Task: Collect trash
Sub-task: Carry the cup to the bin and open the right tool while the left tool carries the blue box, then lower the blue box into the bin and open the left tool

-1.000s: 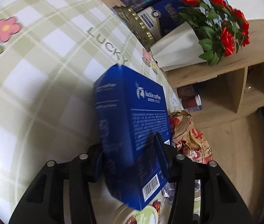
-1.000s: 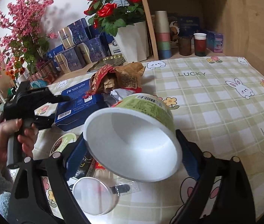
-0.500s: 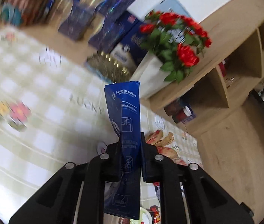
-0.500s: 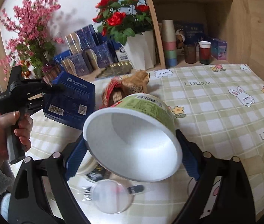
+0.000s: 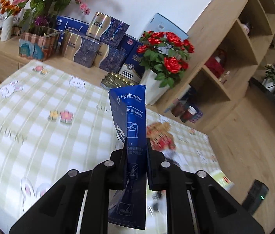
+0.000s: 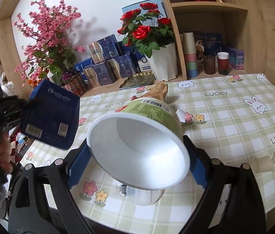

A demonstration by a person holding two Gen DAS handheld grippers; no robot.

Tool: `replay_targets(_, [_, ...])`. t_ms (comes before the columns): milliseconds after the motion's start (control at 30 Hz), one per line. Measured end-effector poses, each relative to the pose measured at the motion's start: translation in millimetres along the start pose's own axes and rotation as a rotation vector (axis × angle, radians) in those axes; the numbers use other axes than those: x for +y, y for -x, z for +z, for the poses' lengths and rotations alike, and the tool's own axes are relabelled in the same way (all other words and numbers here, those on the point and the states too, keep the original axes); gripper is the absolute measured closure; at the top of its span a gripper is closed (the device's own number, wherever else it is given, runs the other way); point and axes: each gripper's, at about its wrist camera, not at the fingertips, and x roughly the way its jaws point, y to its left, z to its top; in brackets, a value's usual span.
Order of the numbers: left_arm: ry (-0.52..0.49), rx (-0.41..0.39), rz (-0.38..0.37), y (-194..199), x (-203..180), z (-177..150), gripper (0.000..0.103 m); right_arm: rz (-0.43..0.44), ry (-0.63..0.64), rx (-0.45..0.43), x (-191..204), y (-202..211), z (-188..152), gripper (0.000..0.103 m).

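Note:
My left gripper (image 5: 136, 156) is shut on a flat blue Luckin Coffee box (image 5: 132, 120), held edge-on above the checked tablecloth (image 5: 40, 128). The box also shows in the right wrist view (image 6: 51, 117), lifted at the table's left edge. My right gripper (image 6: 137, 156) is shut on a green-and-white instant noodle cup (image 6: 139, 148), tilted with its empty mouth toward the camera. A crumpled brown and red paper bag (image 5: 160, 134) lies on the table beyond the box; its top shows behind the cup (image 6: 159, 91).
A white pot of red roses (image 6: 160, 62), blue gift boxes (image 6: 106, 62) and pink blossoms (image 6: 46, 39) line the wooden ledge behind the table. Cups (image 6: 190, 54) stand in the shelf cubby. A clear plastic lid (image 6: 143, 195) lies under the cup.
The left gripper has lifted the blue box off the table and swung it leftward and up. The right gripper has risen slightly with the cup held.

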Motion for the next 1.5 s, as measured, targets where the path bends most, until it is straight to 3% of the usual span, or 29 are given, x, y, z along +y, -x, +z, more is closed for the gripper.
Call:
replay_targets(233, [0.006,0.034,-0.044,57,-11,-52,0.089,0.033,0.023,0.038,22,33,-33,0.015])
replay_targets(433, [-0.006,0.108,-0.048,93,-15,-106,0.089,0.044,0.069,0.097,37,59,-76,0.015])
replay_targets(667, [-0.042,0.141,-0.026,116,-16,-151,0.088,0.069,0.038,0.200,32,67,-125,0.015])
replay_targets(933, [-0.072,0.129,0.017,126,-24,-166,0.088,0.087,0.016,0.372,33,49,-168,0.015])
replay_targets(1133, [-0.113,0.154,0.042,122,-26,-171,0.088,0.103,0.000,0.425,36,39,-173,0.013])
replay_targets(1233, [-0.101,0.187,0.029,116,-24,-172,0.088,0.103,-0.014,0.393,32,45,-162,0.008])
replay_targets(1367, [-0.162,0.214,0.037,109,-27,-174,0.088,0.033,-0.004,0.300,26,58,-147,0.006])
replay_targets(1500, [-0.219,0.255,0.032,101,-37,-187,0.088,-0.037,-0.049,0.270,13,61,-144,0.006])
